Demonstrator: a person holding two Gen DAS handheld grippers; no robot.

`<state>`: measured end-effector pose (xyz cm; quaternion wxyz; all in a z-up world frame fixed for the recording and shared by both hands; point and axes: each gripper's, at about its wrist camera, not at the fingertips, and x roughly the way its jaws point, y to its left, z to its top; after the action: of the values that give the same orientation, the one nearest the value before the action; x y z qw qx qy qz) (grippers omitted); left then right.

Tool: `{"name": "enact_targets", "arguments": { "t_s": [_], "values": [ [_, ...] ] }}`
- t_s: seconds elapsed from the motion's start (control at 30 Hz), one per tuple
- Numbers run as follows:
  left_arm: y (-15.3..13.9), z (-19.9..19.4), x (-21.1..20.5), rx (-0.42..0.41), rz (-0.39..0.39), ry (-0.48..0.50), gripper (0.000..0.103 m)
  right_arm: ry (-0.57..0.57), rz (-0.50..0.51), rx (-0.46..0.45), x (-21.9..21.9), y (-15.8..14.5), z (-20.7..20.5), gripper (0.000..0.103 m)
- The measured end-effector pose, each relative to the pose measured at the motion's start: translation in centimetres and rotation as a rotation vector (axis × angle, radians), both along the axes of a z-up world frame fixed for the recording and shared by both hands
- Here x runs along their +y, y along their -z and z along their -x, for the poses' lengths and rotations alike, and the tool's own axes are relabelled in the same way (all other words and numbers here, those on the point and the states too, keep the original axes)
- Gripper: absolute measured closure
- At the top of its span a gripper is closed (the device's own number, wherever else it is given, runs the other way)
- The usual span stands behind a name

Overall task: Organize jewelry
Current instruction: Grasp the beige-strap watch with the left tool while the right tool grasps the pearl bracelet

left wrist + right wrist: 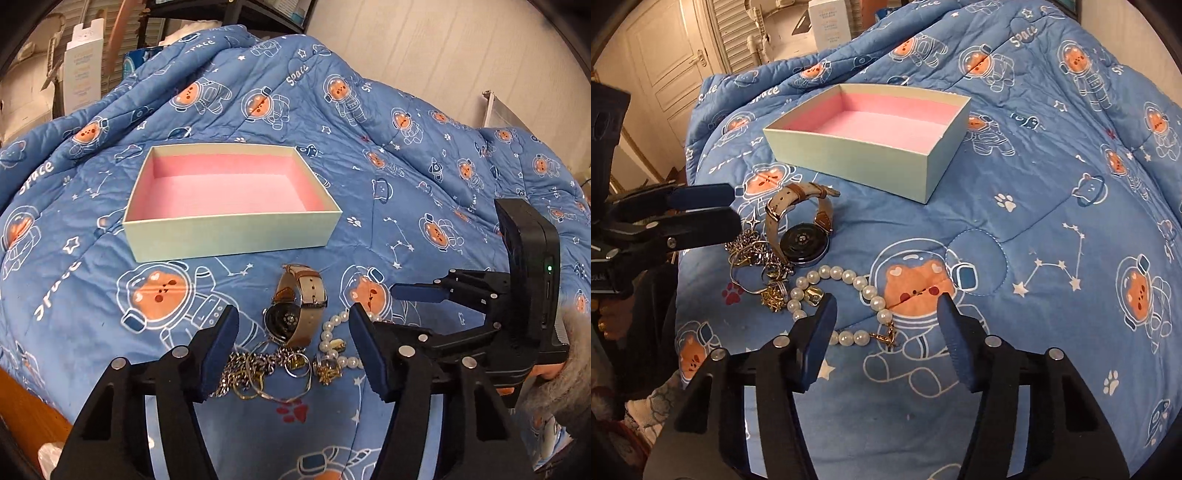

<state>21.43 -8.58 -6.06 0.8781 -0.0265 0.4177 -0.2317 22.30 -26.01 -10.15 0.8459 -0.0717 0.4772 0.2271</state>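
Observation:
A pale green box with a pink lining [229, 184] [871, 125] stands empty on the blue quilt. In front of it lies a jewelry pile: a watch with a beige strap [295, 310] [801, 225], a pearl necklace [334, 339] [849, 280], tangled chains and rings [258, 369] [757, 258]. My left gripper [293, 336] is open just above the pile, its fingers either side of the watch and chains. My right gripper [886, 317] is open over the pearl necklace's end. Each gripper also shows in the other's view, the right [417, 291] and the left [713, 206].
The blue astronaut-print quilt [406, 166] [1052, 221] covers the whole bed surface and bunches up at the back. A white carton [83, 62] and shelving stand behind it. A white door [665, 55] is at the far left. A wooden edge [22, 406] lies at lower left.

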Motion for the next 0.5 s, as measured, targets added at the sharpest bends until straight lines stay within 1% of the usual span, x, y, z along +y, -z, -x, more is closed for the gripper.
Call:
{"name": "enact_targets", "arguments": {
  "t_s": [0.07,0.1,0.13,0.17,0.2,0.23,0.27,0.3,0.37,0.4,0.5],
  "values": [
    [0.7,-1.1,-0.9,0.025,-0.011,0.024,0.055,-0.032,0.007,0.016,0.3,0.6,-0.5,0.059],
    [1.1,-1.5,-1.2,0.04,-0.013,0.033,0.056,-0.046,0.002,0.028,0.5,0.8,-0.7,0.061],
    [1.5,-1.8,-1.5,0.051,-0.016,0.039,0.061,-0.057,-0.001,0.037,0.5,1.1,-0.8,0.063],
    [1.8,-2.0,-1.7,0.057,-0.02,0.041,0.071,-0.064,0.001,0.041,0.5,1.3,-1.0,0.066],
    [2.1,-2.2,-1.9,0.059,-0.026,0.037,0.076,-0.071,0.001,0.04,0.5,1.5,-1.0,0.071],
    [2.3,-2.4,-1.9,0.062,-0.024,0.03,0.085,-0.079,0.003,0.039,0.5,1.6,-1.1,0.074],
    [2.4,-2.5,-1.9,0.065,-0.016,0.025,0.088,-0.088,0.003,0.036,0.5,1.6,-1.1,0.079],
    [2.4,-2.5,-1.9,0.064,-0.005,0.023,0.089,-0.098,-0.002,0.033,0.5,1.6,-1.0,0.085],
    [2.4,-2.4,-1.9,0.062,0.004,0.022,0.089,-0.11,-0.004,0.034,0.4,1.6,-0.9,0.089],
    [2.3,-2.3,-1.8,0.06,0.009,0.023,0.089,-0.117,-0.005,0.035,0.4,1.6,-0.7,0.093],
    [2.1,-2.0,-1.4,0.056,0.027,0.023,0.089,-0.123,-0.003,0.029,0.2,1.6,-0.5,0.093]
  ]
}}
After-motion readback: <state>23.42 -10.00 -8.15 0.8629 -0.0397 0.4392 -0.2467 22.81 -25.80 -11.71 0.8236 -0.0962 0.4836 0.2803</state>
